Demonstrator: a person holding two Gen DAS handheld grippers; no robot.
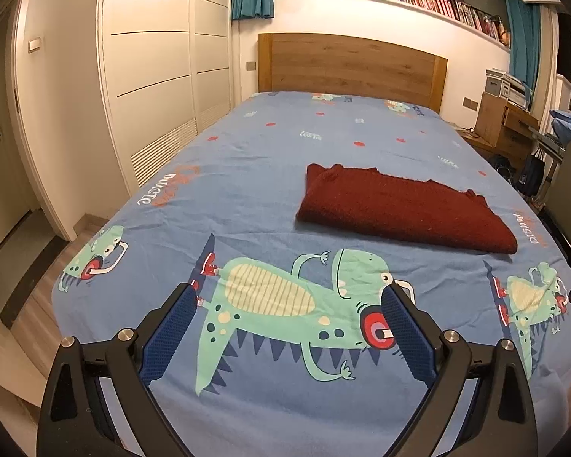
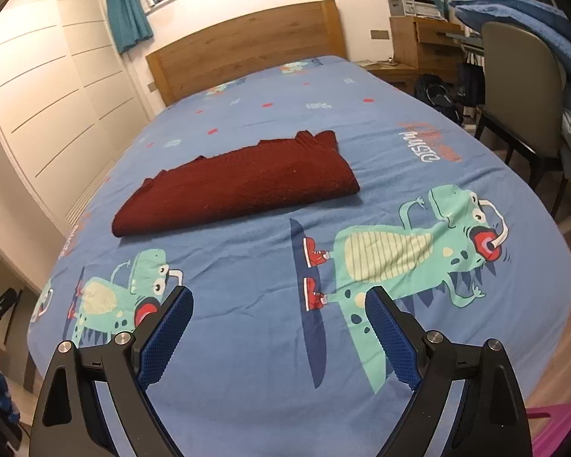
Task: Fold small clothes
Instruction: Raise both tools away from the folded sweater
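A dark red knitted garment [image 1: 403, 209] lies folded into a long flat band on the blue dinosaur-print bed sheet [image 1: 270, 160]. In the right wrist view the same garment [image 2: 240, 184] lies across the middle of the bed. My left gripper [image 1: 287, 299] hovers over the near part of the sheet, well short of the garment and to its left, open with nothing between its blue pads. My right gripper [image 2: 279, 302] also stands open and empty, over the sheet in front of the garment.
A wooden headboard [image 1: 350, 63] closes the far end of the bed. White wardrobe doors [image 1: 160, 61] run along the left side. A chair [image 2: 521, 87], a wooden desk [image 2: 422, 42] and bags stand to the right. Wood floor shows at both bed sides.
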